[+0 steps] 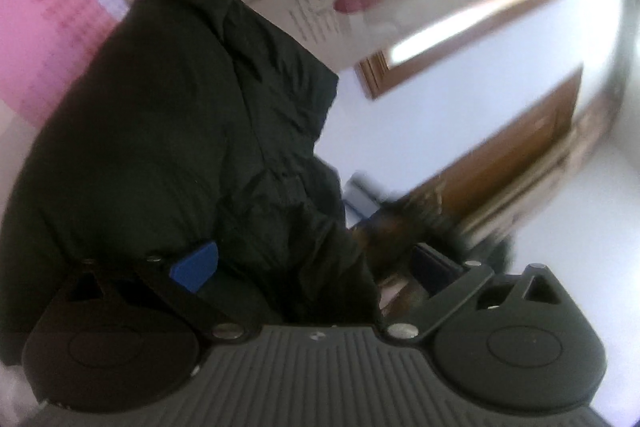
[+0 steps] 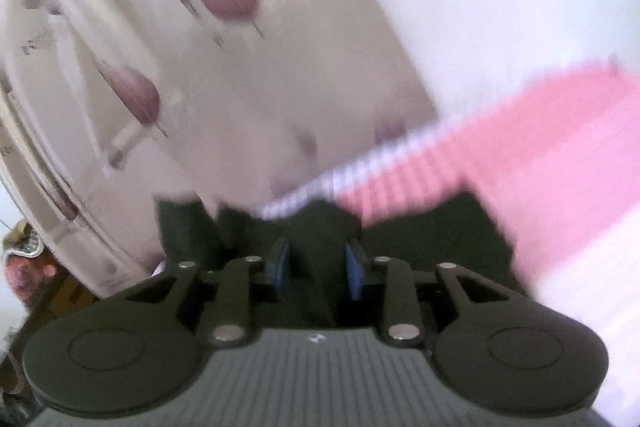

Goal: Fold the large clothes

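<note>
A big black padded jacket (image 1: 180, 127) fills the left and middle of the left wrist view, bunched and creased on the bed. My left gripper (image 1: 313, 267) stands wide open, its blue left pad (image 1: 194, 267) against the jacket's fabric and its right pad clear of it. In the blurred right wrist view the black jacket (image 2: 440, 227) lies low ahead. A fold of it runs between the two blue pads, and my right gripper (image 2: 317, 263) is shut on that fold.
The jacket lies on a cream sheet with purple leaf prints (image 2: 240, 87). A pink ribbed cloth (image 2: 540, 147) lies beside it, the pink cloth (image 1: 36, 39) also showing at the left. A wooden door and frame (image 1: 500, 155) and a white wall stand behind.
</note>
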`<state>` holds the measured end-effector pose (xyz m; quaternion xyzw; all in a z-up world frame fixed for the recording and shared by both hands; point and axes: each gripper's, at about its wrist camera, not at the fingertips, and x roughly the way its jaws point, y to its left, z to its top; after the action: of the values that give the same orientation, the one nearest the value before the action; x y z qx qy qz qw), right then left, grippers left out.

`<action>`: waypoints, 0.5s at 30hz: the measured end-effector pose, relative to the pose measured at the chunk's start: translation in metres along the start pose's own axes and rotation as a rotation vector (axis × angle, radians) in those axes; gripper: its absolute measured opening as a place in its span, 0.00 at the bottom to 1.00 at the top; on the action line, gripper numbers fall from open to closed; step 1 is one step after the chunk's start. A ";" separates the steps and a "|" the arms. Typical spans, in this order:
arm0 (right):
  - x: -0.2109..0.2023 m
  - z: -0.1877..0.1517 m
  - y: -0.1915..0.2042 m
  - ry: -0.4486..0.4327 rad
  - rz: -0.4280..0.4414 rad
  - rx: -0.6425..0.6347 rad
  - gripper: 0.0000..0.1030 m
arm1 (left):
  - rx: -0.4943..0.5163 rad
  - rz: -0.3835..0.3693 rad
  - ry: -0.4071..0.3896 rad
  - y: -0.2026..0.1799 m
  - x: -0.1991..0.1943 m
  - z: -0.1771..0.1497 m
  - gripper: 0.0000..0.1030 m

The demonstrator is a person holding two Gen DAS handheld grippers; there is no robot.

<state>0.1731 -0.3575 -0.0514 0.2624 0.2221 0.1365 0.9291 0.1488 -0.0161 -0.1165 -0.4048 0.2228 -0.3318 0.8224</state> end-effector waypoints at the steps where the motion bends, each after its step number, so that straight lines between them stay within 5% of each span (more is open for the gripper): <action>1: -0.004 0.007 0.010 -0.013 0.007 -0.039 0.33 | 0.018 0.001 0.002 -0.001 0.002 -0.002 0.98; 3: -0.009 0.018 0.039 -0.038 -0.011 -0.157 0.56 | 0.030 -0.001 0.001 0.001 0.005 -0.004 0.99; 4: -0.007 0.020 0.051 -0.036 -0.005 -0.203 0.76 | 0.027 -0.004 -0.001 0.003 0.002 -0.008 0.99; 8: 0.035 0.012 0.083 0.148 0.030 -0.302 0.77 | 0.029 -0.006 -0.009 0.004 0.006 -0.006 0.99; 9: 0.050 0.007 0.086 0.192 -0.013 -0.311 0.74 | 0.035 -0.006 -0.012 0.004 0.006 -0.007 0.99; 11: 0.072 -0.001 0.085 0.251 0.018 -0.283 0.11 | 0.059 0.004 -0.015 0.001 0.007 -0.008 0.99; 15: 0.087 -0.014 0.099 0.266 0.029 -0.405 0.05 | -0.007 0.006 -0.045 -0.004 -0.002 0.000 1.00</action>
<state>0.2277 -0.2376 -0.0369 0.0535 0.3068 0.2248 0.9233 0.1458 -0.0161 -0.1127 -0.4146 0.2064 -0.3194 0.8267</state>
